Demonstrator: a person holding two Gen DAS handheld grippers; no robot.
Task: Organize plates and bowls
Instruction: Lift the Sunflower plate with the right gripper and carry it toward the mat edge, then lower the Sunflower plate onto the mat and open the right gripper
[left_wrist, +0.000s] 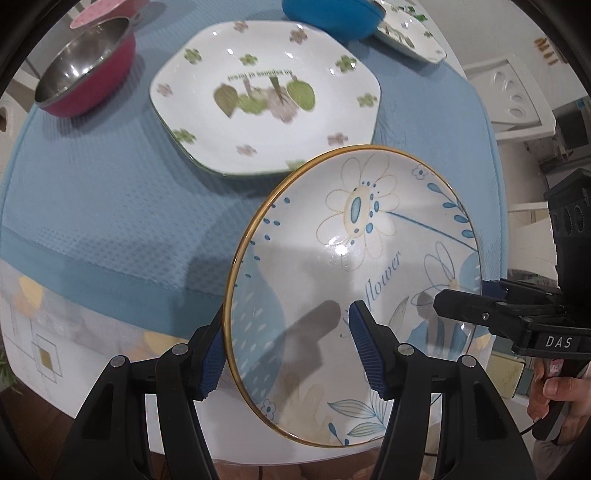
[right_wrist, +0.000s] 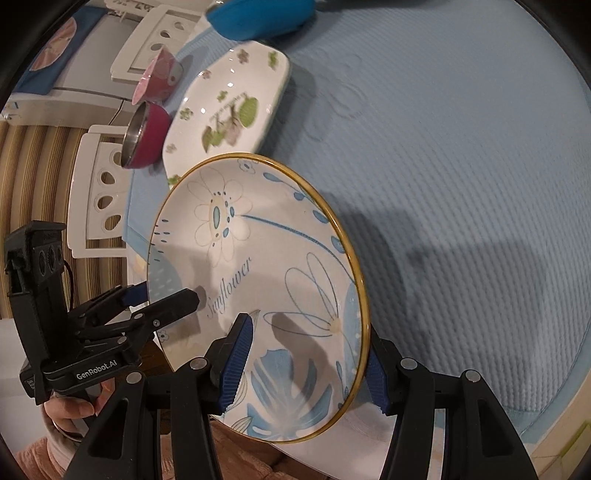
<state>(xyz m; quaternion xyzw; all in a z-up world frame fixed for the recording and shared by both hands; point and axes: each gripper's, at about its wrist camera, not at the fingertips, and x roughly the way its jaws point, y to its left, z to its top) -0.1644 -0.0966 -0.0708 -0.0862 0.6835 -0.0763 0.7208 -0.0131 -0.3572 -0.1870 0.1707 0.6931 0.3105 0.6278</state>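
A round gold-rimmed plate with a blue sunflower print (left_wrist: 354, 236) (right_wrist: 258, 258) hangs tilted above the near edge of the blue-clothed table (left_wrist: 92, 206). My left gripper (left_wrist: 291, 350) (right_wrist: 162, 295) is shut on its left rim, one pad under the rim and one on the inner face. My right gripper (right_wrist: 306, 369) (left_wrist: 461, 299) clamps the opposite rim the same way. Beyond it a square white plate with green trees (left_wrist: 266, 99) (right_wrist: 229, 110) lies flat on the cloth.
A pink bowl with a steel inside (left_wrist: 85, 74) (right_wrist: 146, 136) stands left of the square plate, a pink dotted bowl (right_wrist: 159, 77) behind it. A blue bowl (left_wrist: 332, 14) rests on another patterned plate (left_wrist: 410, 37) at the back. White chairs (right_wrist: 99, 192) flank the table.
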